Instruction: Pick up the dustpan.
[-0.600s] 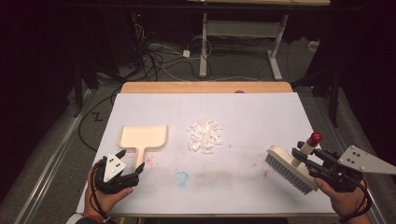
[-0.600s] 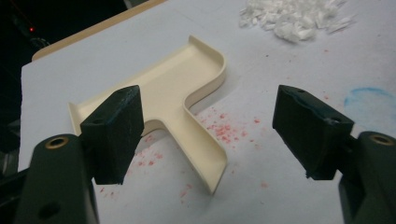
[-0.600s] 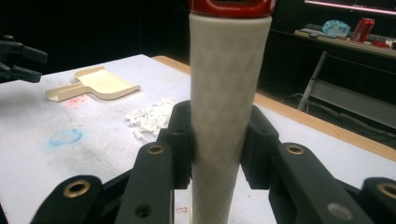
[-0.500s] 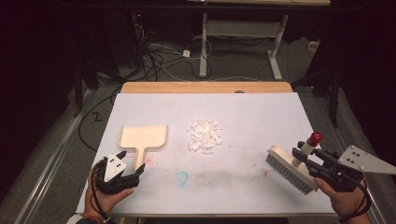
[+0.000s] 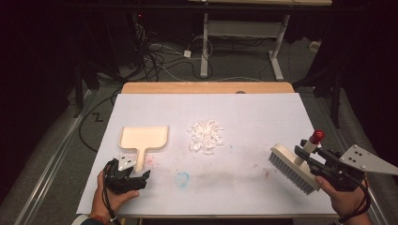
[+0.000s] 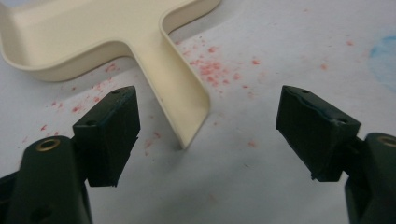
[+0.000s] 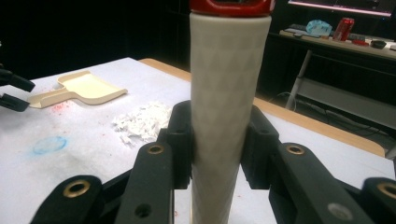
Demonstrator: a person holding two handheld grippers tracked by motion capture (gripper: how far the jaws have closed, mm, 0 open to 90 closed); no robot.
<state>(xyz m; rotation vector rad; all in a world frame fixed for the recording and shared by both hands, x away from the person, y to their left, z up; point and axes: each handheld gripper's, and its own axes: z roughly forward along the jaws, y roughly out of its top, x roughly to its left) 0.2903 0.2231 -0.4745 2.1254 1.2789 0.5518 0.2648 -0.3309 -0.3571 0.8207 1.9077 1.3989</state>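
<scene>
Nearest the person, the left gripper (image 5: pixel 133 180) rests low on the white table (image 5: pixel 253 112) with its jaws spread wide and nothing between them. The end of the dustpan (image 6: pixel 84 37) handle lies just ahead of the pads, a little toward the left-hand one in the left gripper view, and has not yet been reached. The handle's long axis runs away from the gripper toward the pan's tray, nearly in line with the jaws, so a short push forward should bring it between them. This hand is plainly the nearer one to the dustpan.

At the table's right edge the right gripper (image 5: pixel 313 161) is clamped on the pale handle of the brush (image 5: pixel 292 168), whose bristles sit on or just above the surface; which of the two is hard to tell.

Farther in, between dustpan and brush, lies the pile of white scraps (image 5: pixel 205 136), well apart from both. Red specks and a blue smudge (image 5: pixel 182 178) mark the surface; neither blocks the way
</scene>
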